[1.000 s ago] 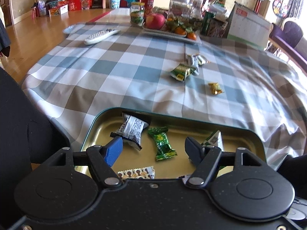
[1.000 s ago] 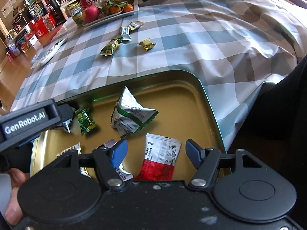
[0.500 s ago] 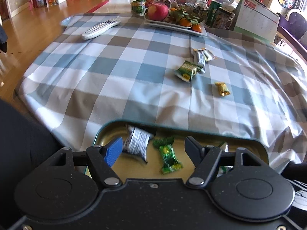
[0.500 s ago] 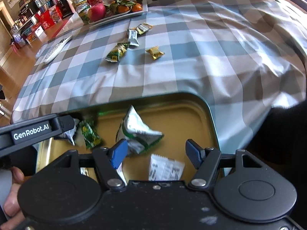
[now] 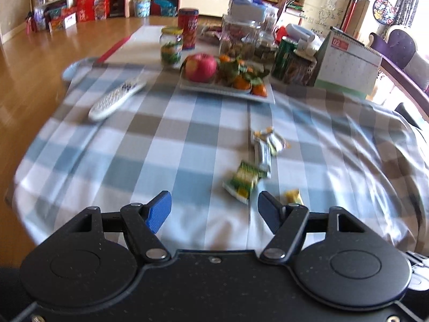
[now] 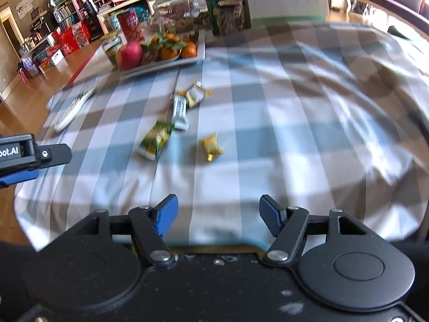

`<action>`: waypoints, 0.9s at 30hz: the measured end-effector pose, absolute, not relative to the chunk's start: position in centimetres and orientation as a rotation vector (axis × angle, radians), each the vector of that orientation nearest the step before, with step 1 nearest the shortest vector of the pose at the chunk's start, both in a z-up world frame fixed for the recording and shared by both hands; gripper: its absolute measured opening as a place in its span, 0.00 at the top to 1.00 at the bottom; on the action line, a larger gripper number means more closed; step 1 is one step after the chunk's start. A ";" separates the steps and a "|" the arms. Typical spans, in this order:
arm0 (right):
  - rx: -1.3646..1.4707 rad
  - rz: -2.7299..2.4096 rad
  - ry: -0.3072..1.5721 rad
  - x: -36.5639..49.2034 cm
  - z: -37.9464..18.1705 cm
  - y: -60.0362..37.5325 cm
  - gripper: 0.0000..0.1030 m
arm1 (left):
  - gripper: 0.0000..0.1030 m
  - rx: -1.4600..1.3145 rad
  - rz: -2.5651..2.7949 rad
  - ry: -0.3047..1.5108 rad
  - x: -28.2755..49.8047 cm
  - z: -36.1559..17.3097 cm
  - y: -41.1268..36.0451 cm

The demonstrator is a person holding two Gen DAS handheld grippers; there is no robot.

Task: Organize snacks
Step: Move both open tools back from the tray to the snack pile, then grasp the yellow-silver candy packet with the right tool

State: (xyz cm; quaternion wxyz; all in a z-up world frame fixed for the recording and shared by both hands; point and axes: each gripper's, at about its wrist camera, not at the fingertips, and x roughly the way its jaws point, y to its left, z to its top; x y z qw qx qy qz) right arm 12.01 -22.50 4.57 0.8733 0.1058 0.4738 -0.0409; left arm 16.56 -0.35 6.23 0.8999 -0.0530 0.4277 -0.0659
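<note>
On the desk (image 5: 150, 145): four loose snacks lie on the checked cloth, well short of the fruit plate (image 5: 228, 88).
Left tool (image 5: 214, 209): fingers spread, empty, above the cloth near the green packet (image 5: 244, 179).
Right tool (image 6: 218, 214): fingers spread, empty, facing the gold candy (image 6: 211, 146).
Other snacks: white bar (image 6: 179, 112) touching a yellow-white packet (image 6: 195, 95).
Risk, crowding: both tools aim at one cluster and may collide.
Risk, grip: blurred frames suggest speed; a hasty pinch could catch cloth or flick the small candy away.
Risk, double pick: the touching pair may lift together and drop.
</note>
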 end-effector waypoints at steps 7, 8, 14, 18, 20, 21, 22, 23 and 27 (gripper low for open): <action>0.189 -0.142 0.986 17.3 4.3 -24.2 0.29 | 0.30 -0.099 -0.167 0.896 20.8 5.7 -1.4; 0.185 -0.148 0.991 18.0 4.2 -24.4 0.29 | 0.30 -0.098 -0.171 0.902 21.3 5.4 -1.6; 0.166 -0.162 1.013 21.8 3.3 -24.9 0.29 | 0.30 -0.090 -0.151 0.916 24.0 3.9 -2.0; 0.154 -0.153 1.036 24.1 2.5 -24.5 0.29 | 0.30 -0.114 -0.121 0.965 25.7 2.5 -1.5; 0.139 -0.145 1.050 25.2 2.2 -24.2 0.29 | 0.30 -0.138 -0.101 1.010 26.5 1.7 -0.9; 0.131 -0.144 1.056 25.8 1.9 -24.1 0.29 | 0.30 -0.155 -0.091 1.037 26.9 1.4 -0.5; 0.127 -0.142 1.060 26.4 1.8 -23.9 0.29 | 0.30 -0.170 -0.079 1.058 27.3 1.1 -0.2; 0.124 -0.139 1.065 27.0 1.7 -23.8 0.29 | 0.30 -0.175 -0.061 1.076 27.6 0.9 0.0; 0.142 -0.139 1.082 29.8 1.2 -23.4 0.29 | 0.30 -0.162 -0.005 1.128 28.4 0.2 0.5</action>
